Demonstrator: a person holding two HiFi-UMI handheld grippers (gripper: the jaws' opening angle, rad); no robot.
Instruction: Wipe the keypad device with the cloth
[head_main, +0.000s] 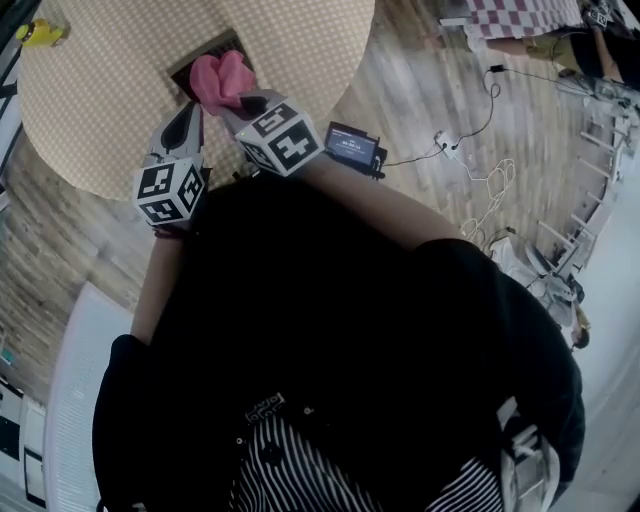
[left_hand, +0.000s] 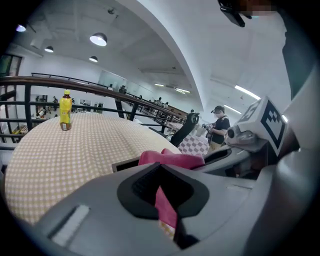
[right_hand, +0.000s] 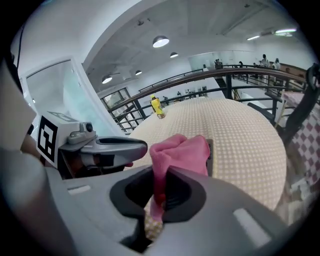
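A pink cloth (head_main: 221, 78) lies bunched on a dark flat keypad device (head_main: 184, 74) at the near edge of a round checked table (head_main: 110, 90). Both grippers meet at the cloth. My left gripper (head_main: 189, 110) is shut on a strip of the cloth (left_hand: 165, 206), which runs up between its jaws to the bunch (left_hand: 172, 159). My right gripper (head_main: 243, 101) is also shut on the cloth (right_hand: 178, 150), with a fold pinched between its jaws (right_hand: 158, 192). Only an edge of the device (left_hand: 125, 164) (right_hand: 210, 156) shows; its keys are hidden.
A yellow bottle (head_main: 40, 32) (left_hand: 65, 109) (right_hand: 157, 106) stands at the table's far side. A small black screen unit (head_main: 352, 146) sits by the right arm. Cables (head_main: 470, 150) trail over the wooden floor. A person (left_hand: 218, 125) stands beyond a checked chair (left_hand: 195, 145). Railings ring the table.
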